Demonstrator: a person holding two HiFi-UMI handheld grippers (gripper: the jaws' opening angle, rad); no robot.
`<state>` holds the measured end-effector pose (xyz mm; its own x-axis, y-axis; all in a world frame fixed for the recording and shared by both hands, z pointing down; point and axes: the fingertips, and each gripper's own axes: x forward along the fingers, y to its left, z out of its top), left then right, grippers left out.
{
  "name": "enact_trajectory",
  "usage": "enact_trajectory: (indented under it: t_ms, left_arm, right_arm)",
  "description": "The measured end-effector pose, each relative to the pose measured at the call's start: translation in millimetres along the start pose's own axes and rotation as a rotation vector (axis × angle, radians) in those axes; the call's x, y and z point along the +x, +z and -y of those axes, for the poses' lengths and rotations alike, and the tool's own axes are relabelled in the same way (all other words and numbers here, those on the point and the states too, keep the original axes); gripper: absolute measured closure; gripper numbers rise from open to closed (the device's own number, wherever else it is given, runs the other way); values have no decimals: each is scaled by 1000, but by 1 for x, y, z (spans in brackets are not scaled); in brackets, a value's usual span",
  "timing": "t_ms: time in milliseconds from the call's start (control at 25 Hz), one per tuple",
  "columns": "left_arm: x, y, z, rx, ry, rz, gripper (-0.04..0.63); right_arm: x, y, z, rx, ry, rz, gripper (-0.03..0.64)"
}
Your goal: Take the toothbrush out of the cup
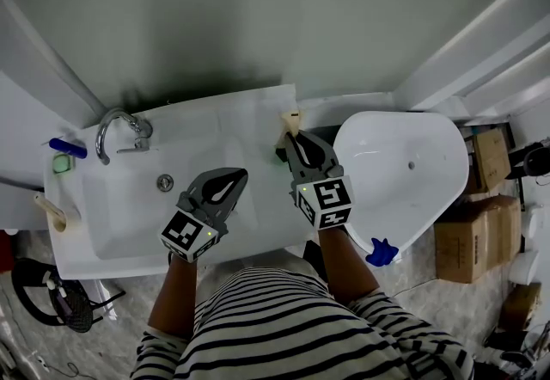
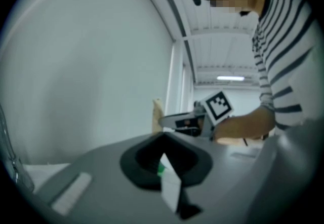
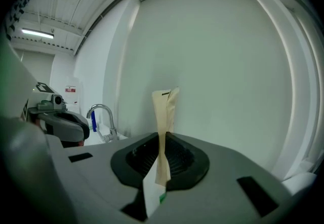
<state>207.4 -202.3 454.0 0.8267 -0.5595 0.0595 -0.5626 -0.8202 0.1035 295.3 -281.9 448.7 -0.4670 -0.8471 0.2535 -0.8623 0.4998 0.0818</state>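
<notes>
In the head view my right gripper (image 1: 290, 141) hangs over the sink's back right corner, shut on a beige paper-wrapped toothbrush (image 1: 292, 120) that stands upright between its jaws. The right gripper view shows the wrapper (image 3: 164, 116) pinched at the jaw tips (image 3: 161, 142), its top well above them. My left gripper (image 1: 235, 174) hovers over the basin (image 1: 129, 223), shut with nothing in it (image 2: 164, 142). From the left gripper view the right gripper (image 2: 185, 120) and the toothbrush (image 2: 157, 114) show ahead. No cup is clearly visible; the spot under the right gripper is hidden.
A chrome faucet (image 1: 116, 133) stands at the sink's back left, with a blue item (image 1: 67, 147), a green piece (image 1: 62, 164) and a beige item (image 1: 51, 211) on the left rim. A white toilet bowl (image 1: 430, 146) and cardboard boxes (image 1: 481, 215) lie to the right.
</notes>
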Motion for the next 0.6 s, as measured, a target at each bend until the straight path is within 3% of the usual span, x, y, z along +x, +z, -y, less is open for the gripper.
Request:
enact_trajectory:
  t_ms: [280, 600]
  left_arm:
    - [-33, 16, -8, 30, -2, 32, 588]
    - [-77, 34, -26, 39, 25, 57, 588]
  right_arm:
    - [-14, 43, -31, -11, 13, 77, 580]
    - [-14, 68, -87, -50, 59, 99, 580]
